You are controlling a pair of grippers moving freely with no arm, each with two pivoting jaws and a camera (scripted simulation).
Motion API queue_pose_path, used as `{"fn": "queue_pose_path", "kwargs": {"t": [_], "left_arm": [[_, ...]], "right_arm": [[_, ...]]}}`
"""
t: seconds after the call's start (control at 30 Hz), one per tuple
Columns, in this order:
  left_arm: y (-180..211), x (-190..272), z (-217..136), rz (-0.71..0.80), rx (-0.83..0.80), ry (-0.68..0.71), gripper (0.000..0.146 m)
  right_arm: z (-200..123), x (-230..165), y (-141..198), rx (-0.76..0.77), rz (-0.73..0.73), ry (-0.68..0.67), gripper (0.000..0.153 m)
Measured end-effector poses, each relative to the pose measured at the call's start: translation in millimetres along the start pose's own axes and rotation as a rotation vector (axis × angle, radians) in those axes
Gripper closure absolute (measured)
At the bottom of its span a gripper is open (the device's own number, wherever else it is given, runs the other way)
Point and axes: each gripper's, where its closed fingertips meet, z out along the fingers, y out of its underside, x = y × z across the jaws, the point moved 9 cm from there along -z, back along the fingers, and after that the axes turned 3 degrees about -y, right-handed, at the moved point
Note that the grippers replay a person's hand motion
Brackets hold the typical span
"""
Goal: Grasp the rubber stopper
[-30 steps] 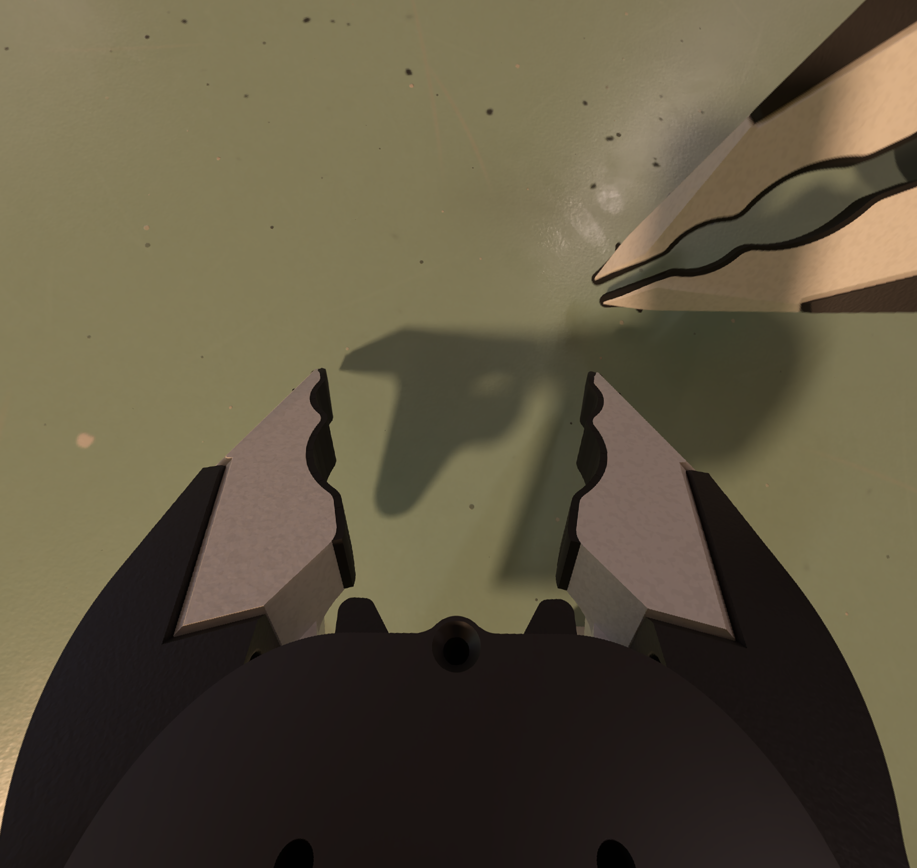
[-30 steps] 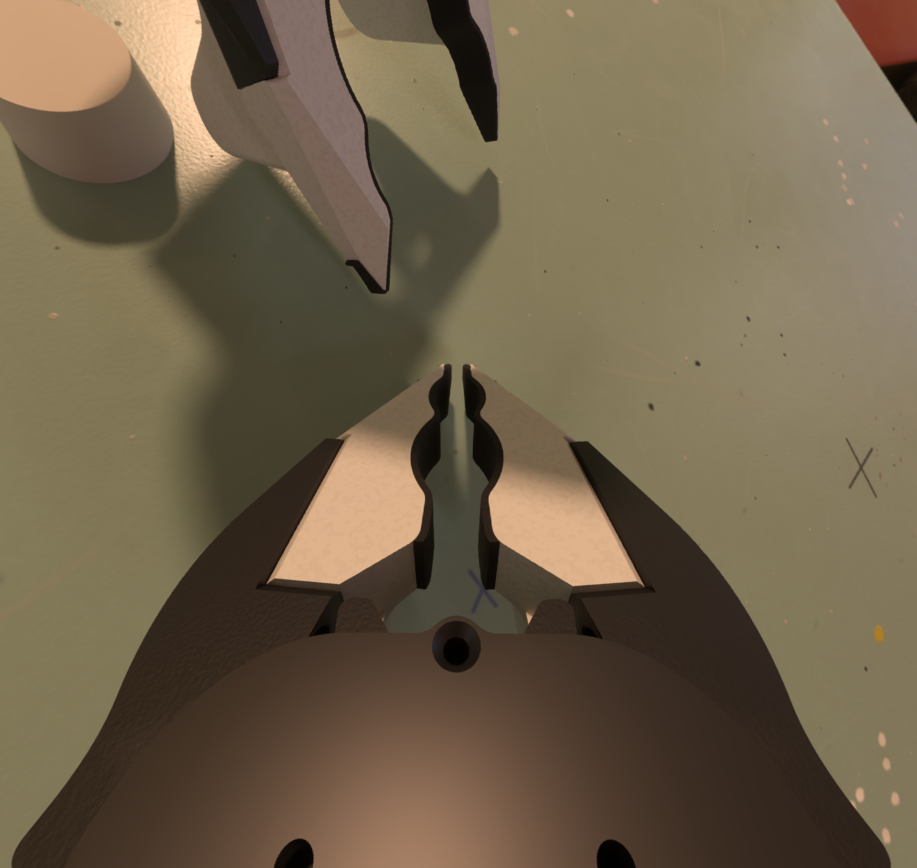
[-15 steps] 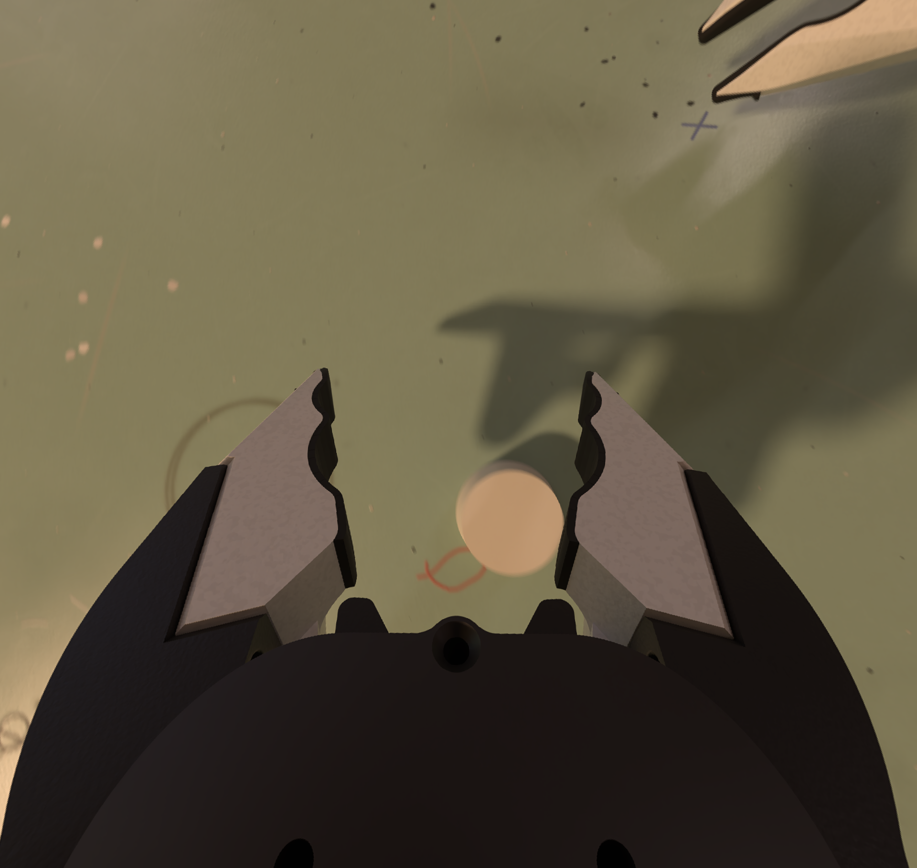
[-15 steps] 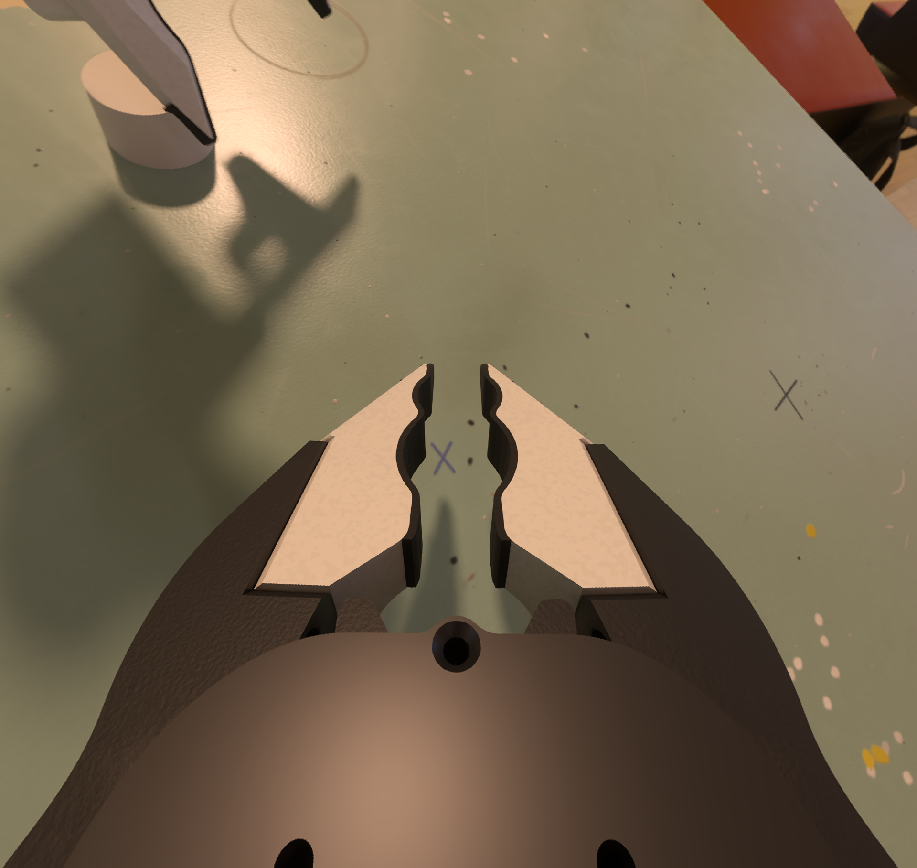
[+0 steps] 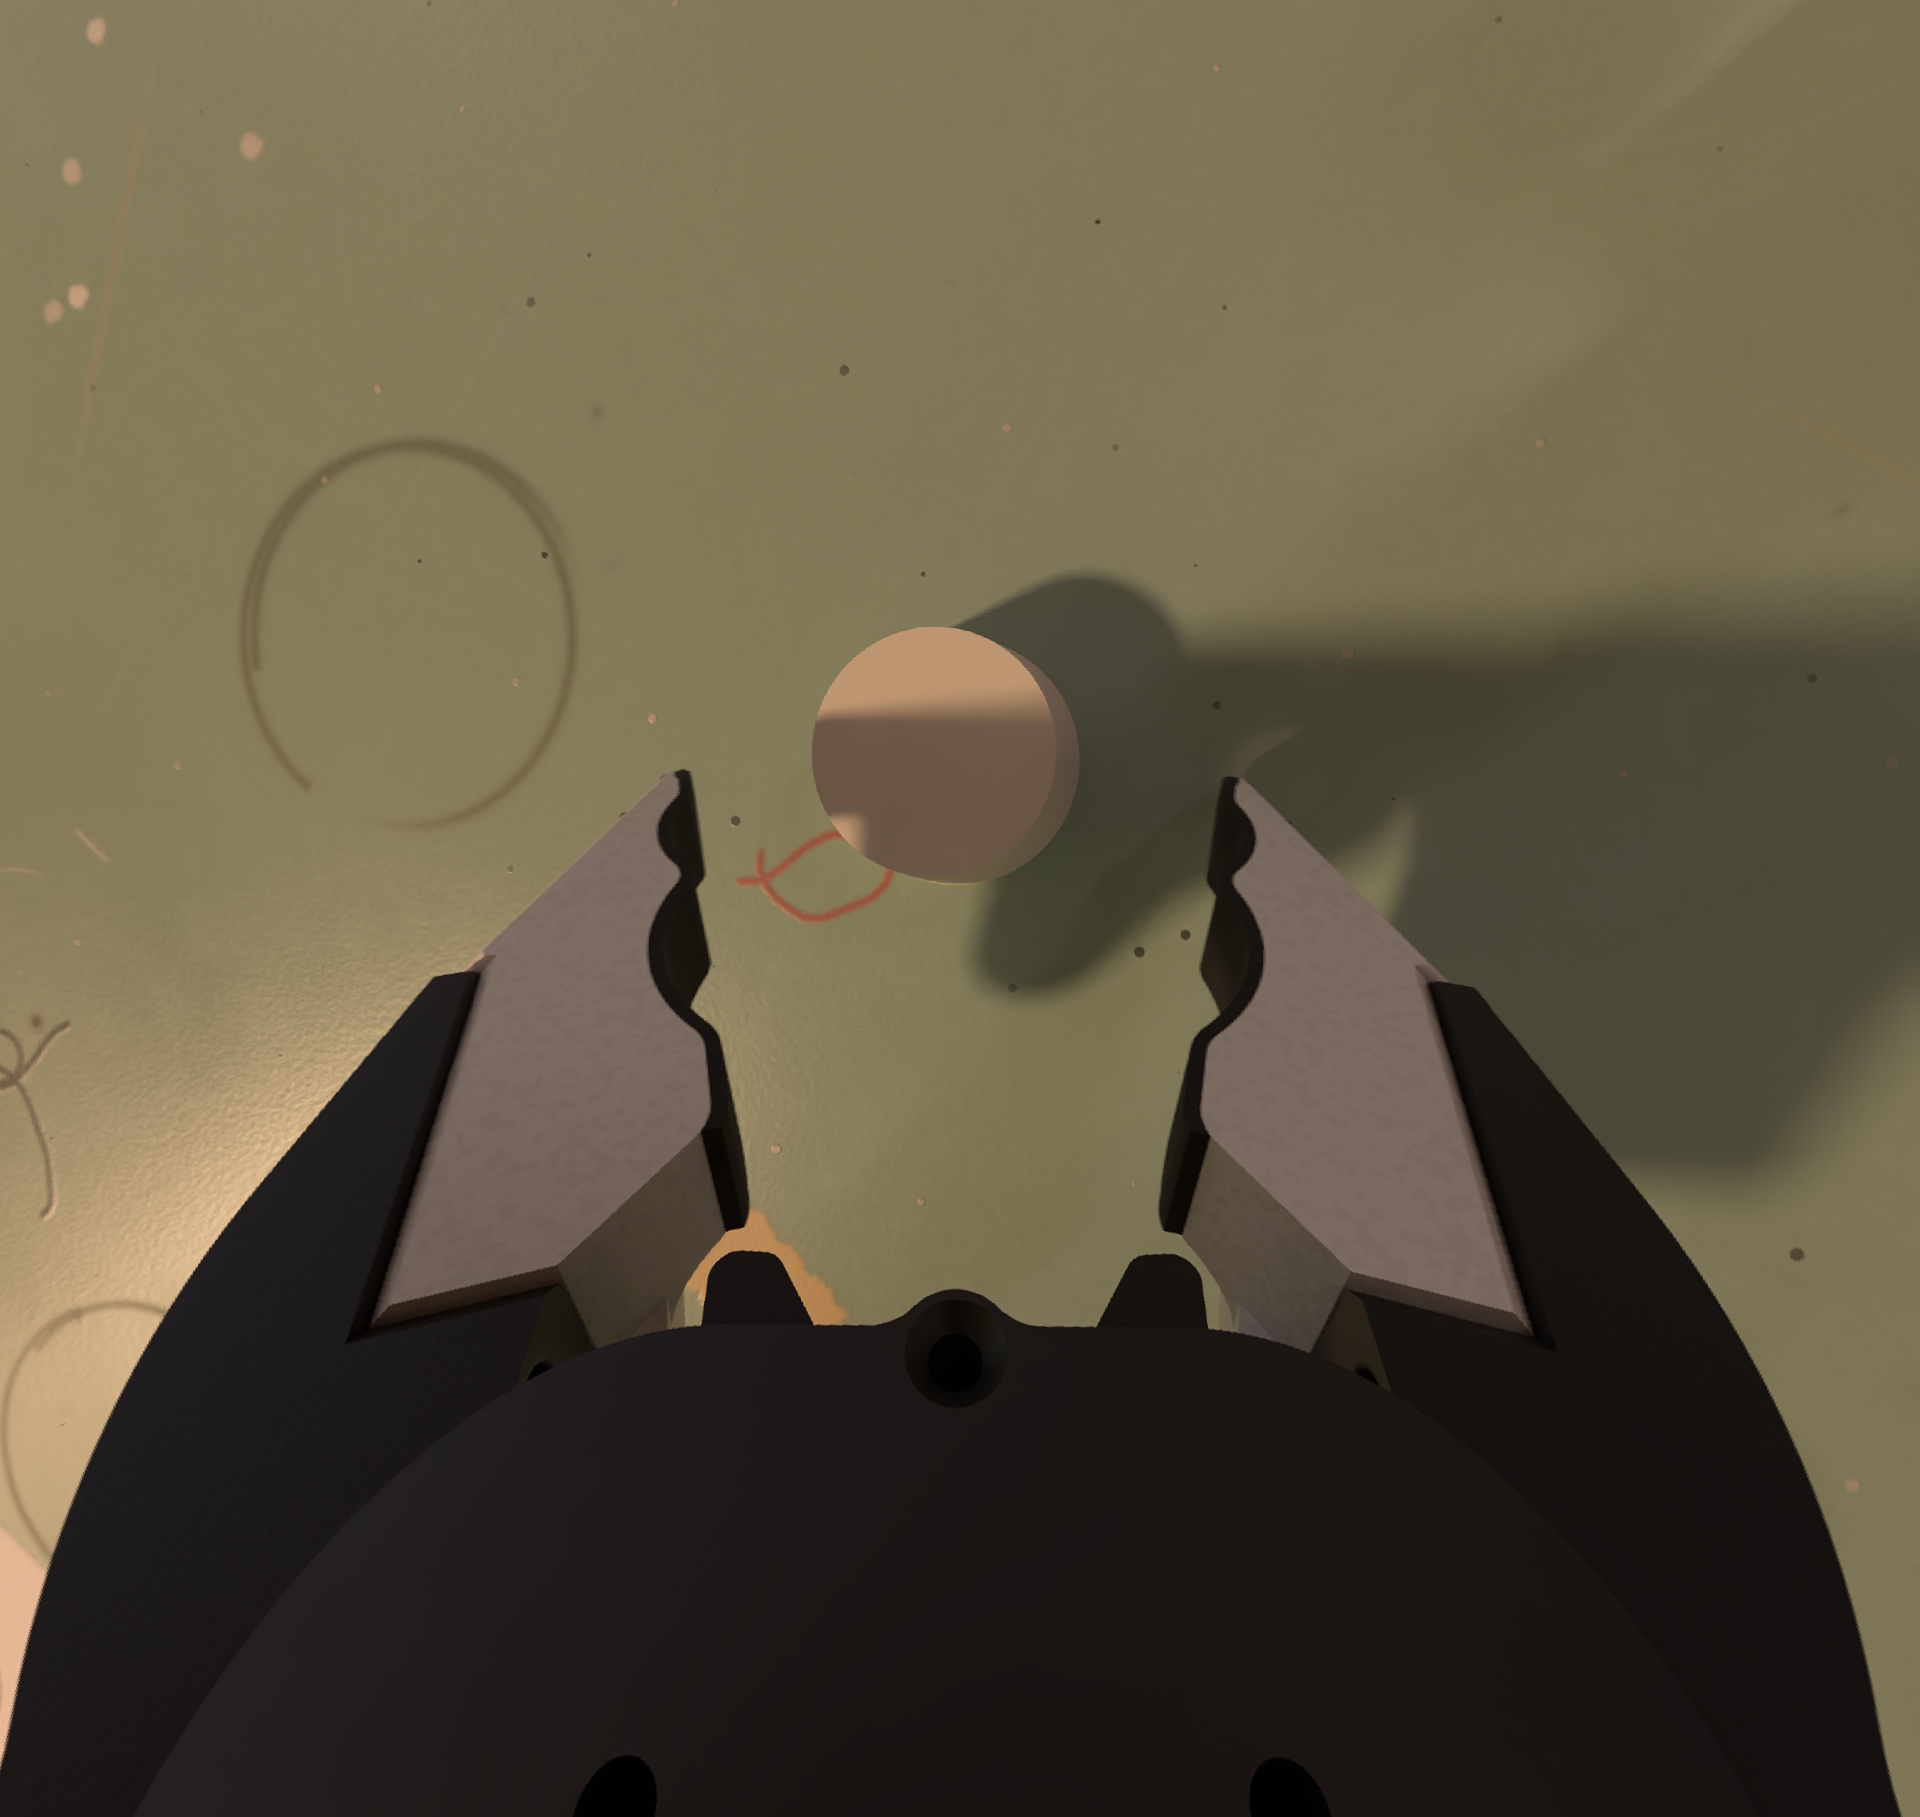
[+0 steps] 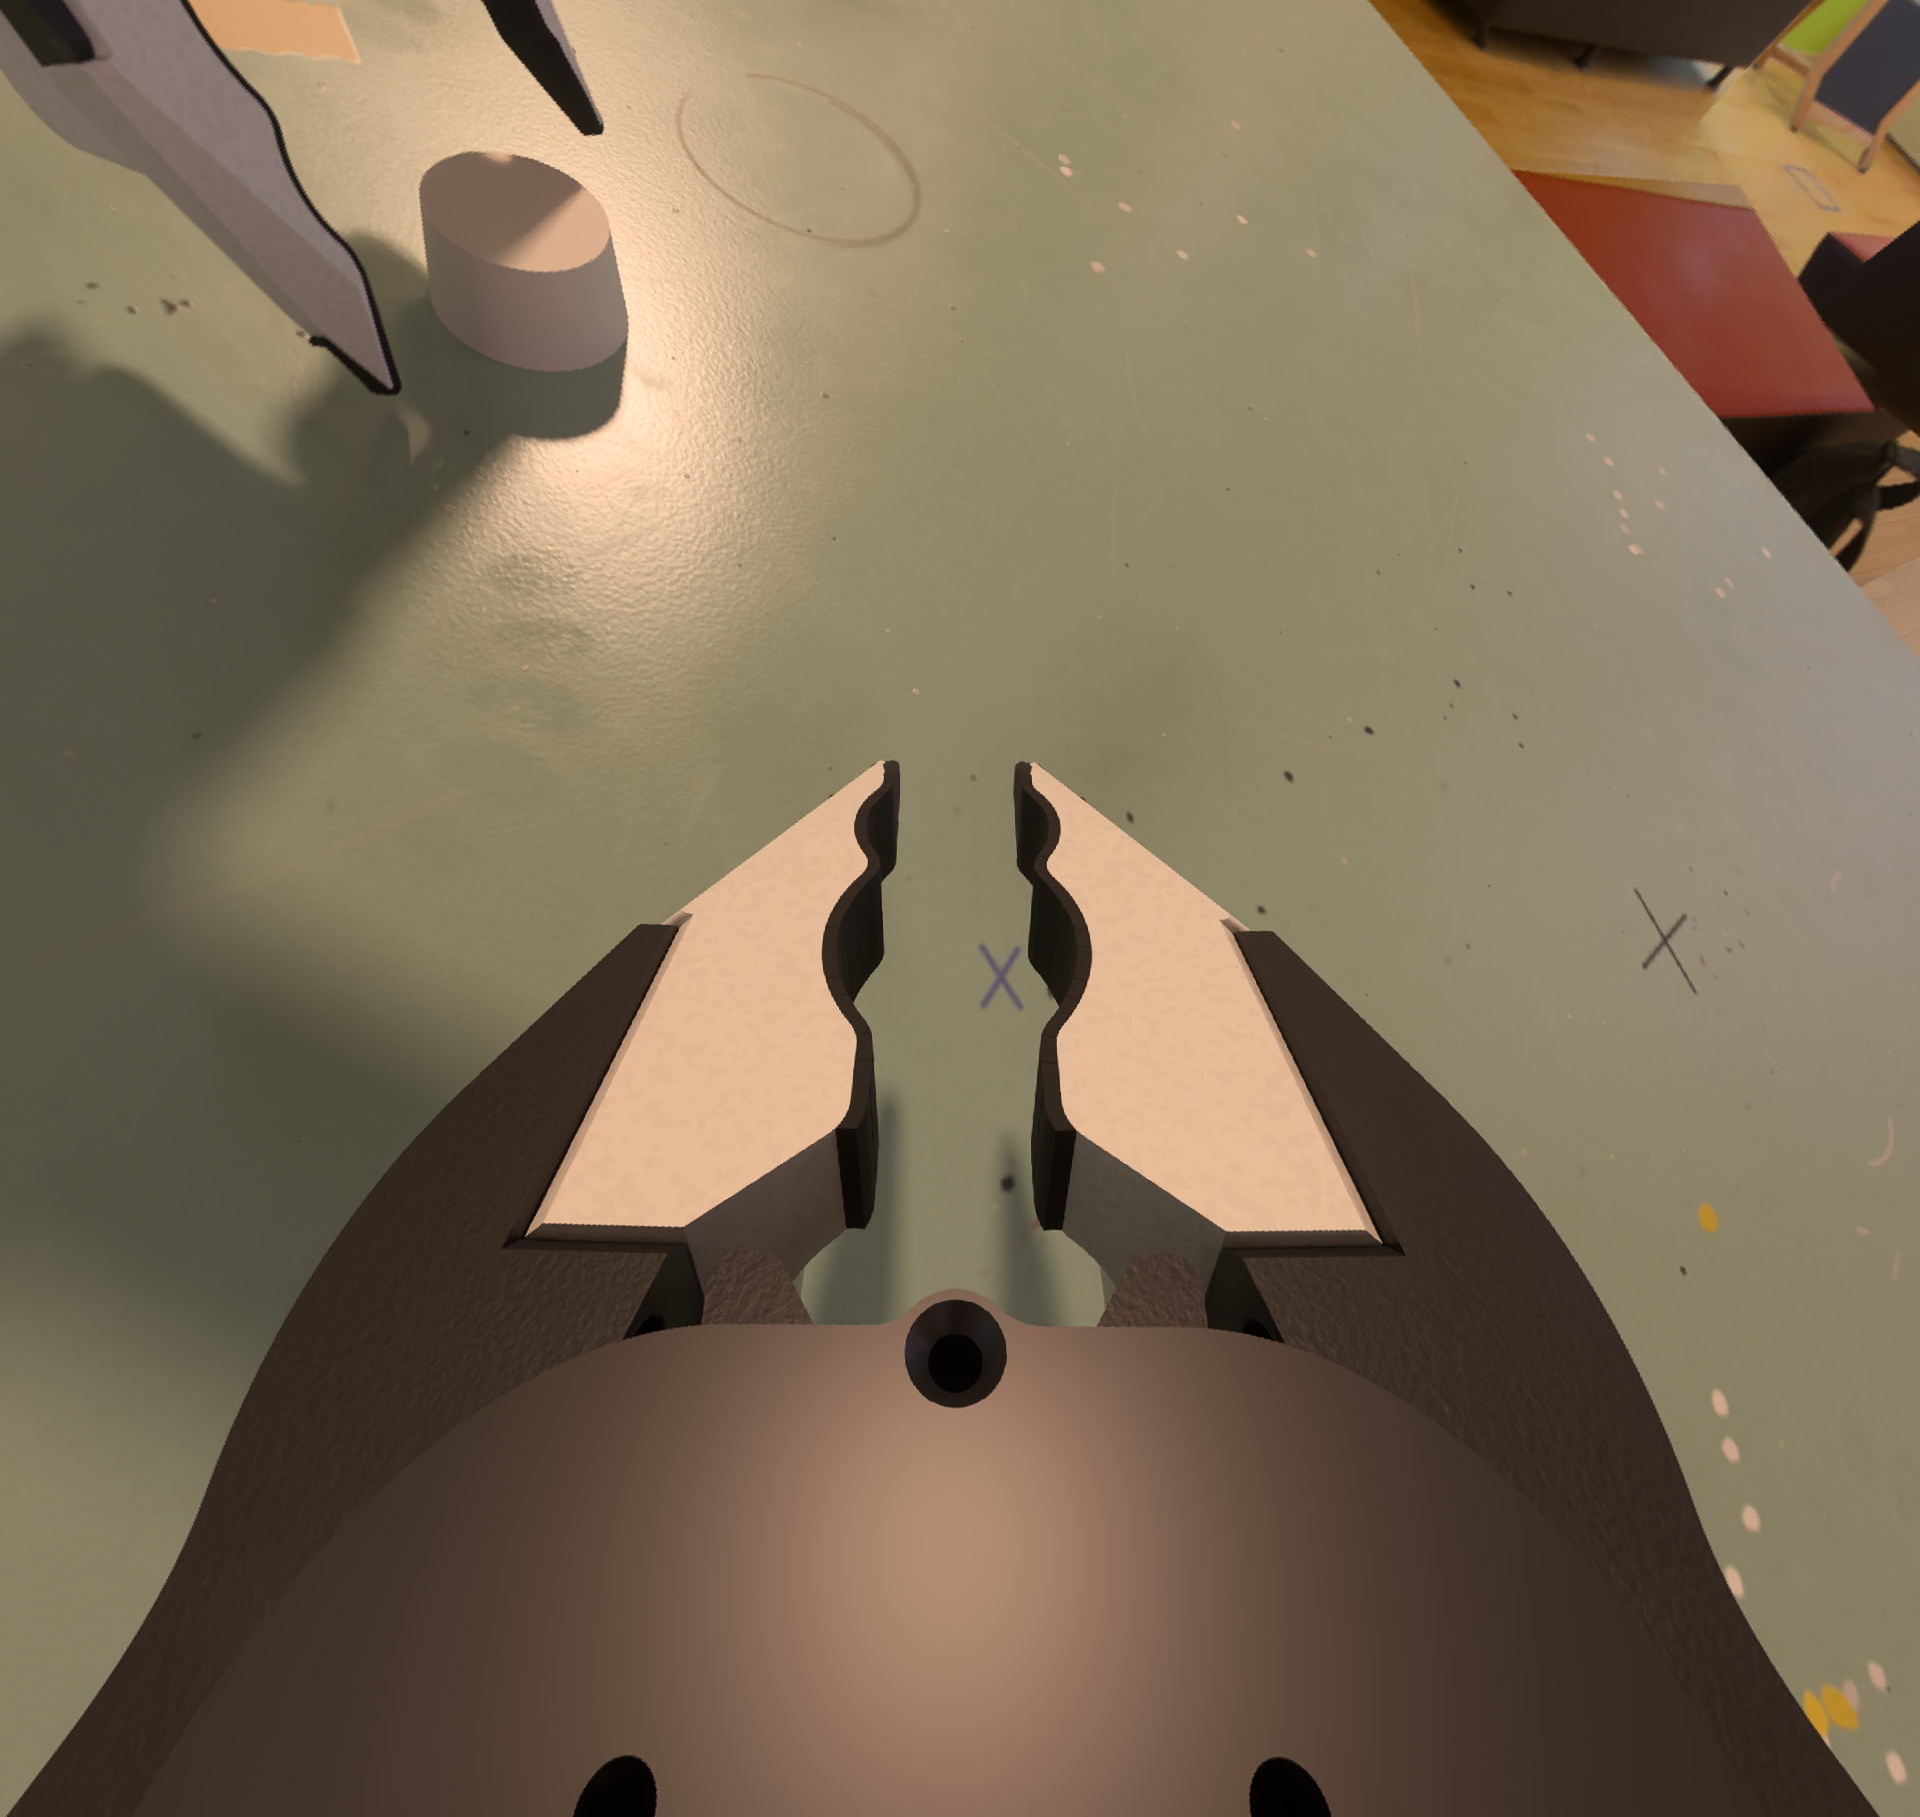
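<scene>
The left gripper (image 5: 954,780) – a black two-finger claw with pale grey scalloped pads – hangs above the table with its jaws spread wide and nothing between them. Just beyond its fingertips, and roughly centred on the gap, stands the rubber stopper (image 5: 940,754), a short tan cylinder seen almost end-on, upright on the worn olive-green tabletop (image 5: 1351,261). The wide spread looks chosen to clear the stopper's round sides, so the claw can drop over it before closing. From the right wrist view the stopper (image 6: 520,261) sits between the left gripper's two hanging fingers (image 6: 260,157), neither of which appears to touch it.

The right gripper (image 6: 956,770), brown-black with cream pads, is parted only a little and holds nothing; it points across the table well apart from the stopper, apparently kept out of the way.

Around the stopper lie only marks: a red scribble (image 5: 816,879) touching its near edge, a faint ring stain (image 5: 405,629) to one side, and a blue cross (image 6: 1000,978) under the right gripper. The grasp is not yet made – lowering and closing remain.
</scene>
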Motion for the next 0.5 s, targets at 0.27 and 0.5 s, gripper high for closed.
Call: {"fn": "queue_pose_path", "kwargs": {"t": [0.27, 0.5], "left_arm": [[-2, -7, 4, 0.020, 0.012, 0.030, 0.091], [-5, -16, 7, 0.084, -0.008, 0.056, 0.096]], "right_arm": [[-14, 6, 8, 0.019, 0.008, 0.043, 0.133], [-25, 15, 20, 0.015, 0.027, 0.069, 0.133]]}}
